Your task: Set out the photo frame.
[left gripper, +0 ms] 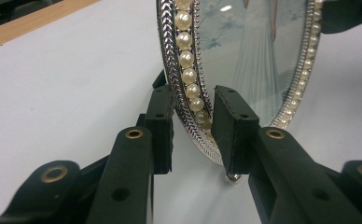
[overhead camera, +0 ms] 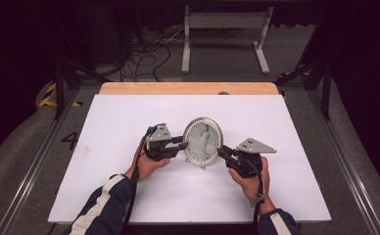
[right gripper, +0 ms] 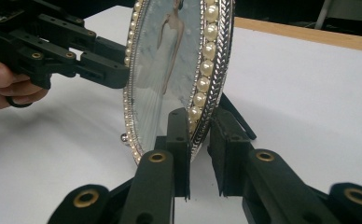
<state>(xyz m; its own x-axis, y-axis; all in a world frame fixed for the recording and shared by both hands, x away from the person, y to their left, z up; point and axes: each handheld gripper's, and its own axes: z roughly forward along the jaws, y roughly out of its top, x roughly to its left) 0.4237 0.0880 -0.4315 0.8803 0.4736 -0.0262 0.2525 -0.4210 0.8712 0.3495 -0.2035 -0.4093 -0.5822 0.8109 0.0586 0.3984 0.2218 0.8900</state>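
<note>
An oval photo frame [overhead camera: 203,140] with a pearl and silver rim stands upright near the middle of the white table top [overhead camera: 129,117]; it holds a picture of a figure in a white dress. My left gripper [overhead camera: 184,143] is at the frame's left edge. In the left gripper view its pads [left gripper: 193,126] sit front and back of the rim [left gripper: 188,79], pressed against it. My right gripper [overhead camera: 221,152] is at the frame's right edge, and its pads [right gripper: 198,149] clamp the lower rim [right gripper: 205,70]. The left gripper [right gripper: 109,70] shows across the frame in the right gripper view.
A wooden strip [overhead camera: 188,88] runs along the table's far edge. Beyond it on the floor are a white-legged stand [overhead camera: 225,34] and loose cables [overhead camera: 144,54]. The frame's black back strut [right gripper: 237,116] rests on the table behind it. Bare white surface lies all around the frame.
</note>
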